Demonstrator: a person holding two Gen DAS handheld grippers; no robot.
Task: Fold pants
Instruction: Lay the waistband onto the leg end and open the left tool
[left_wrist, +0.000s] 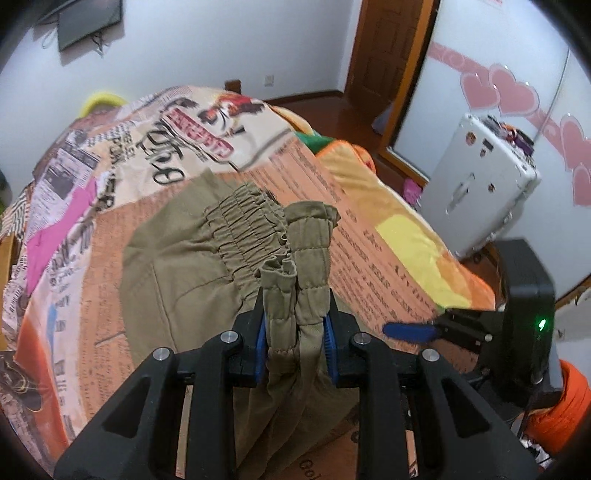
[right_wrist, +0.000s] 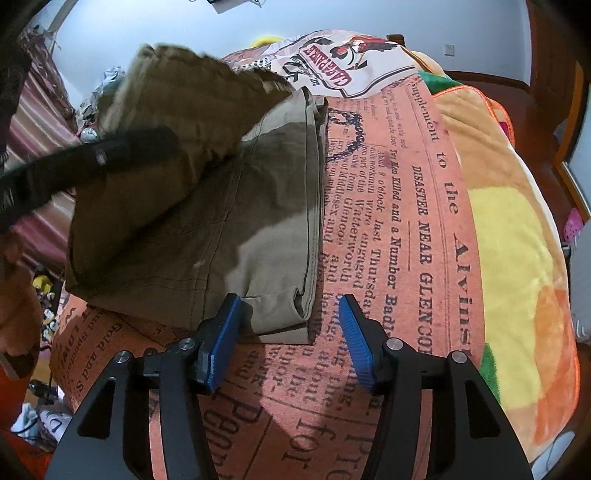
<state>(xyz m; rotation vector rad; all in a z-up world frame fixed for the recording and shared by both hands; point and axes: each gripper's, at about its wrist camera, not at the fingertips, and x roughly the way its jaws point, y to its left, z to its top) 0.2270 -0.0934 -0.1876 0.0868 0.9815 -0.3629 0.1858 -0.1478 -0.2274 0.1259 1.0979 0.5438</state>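
Olive-khaki pants (left_wrist: 177, 258) lie folded lengthwise on a bed with a newspaper-print blanket (left_wrist: 369, 236). My left gripper (left_wrist: 295, 332) is shut on the bunched elastic cuff ends of the legs and holds them up over the waistband (left_wrist: 243, 221). In the right wrist view the pants (right_wrist: 236, 229) lie in front of my right gripper (right_wrist: 291, 332), which is open and empty at the near fold corner, its left finger beside the cloth. The left gripper (right_wrist: 92, 158) shows there as a blurred black arm holding raised fabric.
A plush burger-pattern cover (right_wrist: 517, 236) lies on the right of the bed. A grey hard case (left_wrist: 480, 184) stands on the floor right of the bed. A pink cloth (left_wrist: 66, 221) lies at the left. My right gripper (left_wrist: 410, 329) shows at the right.
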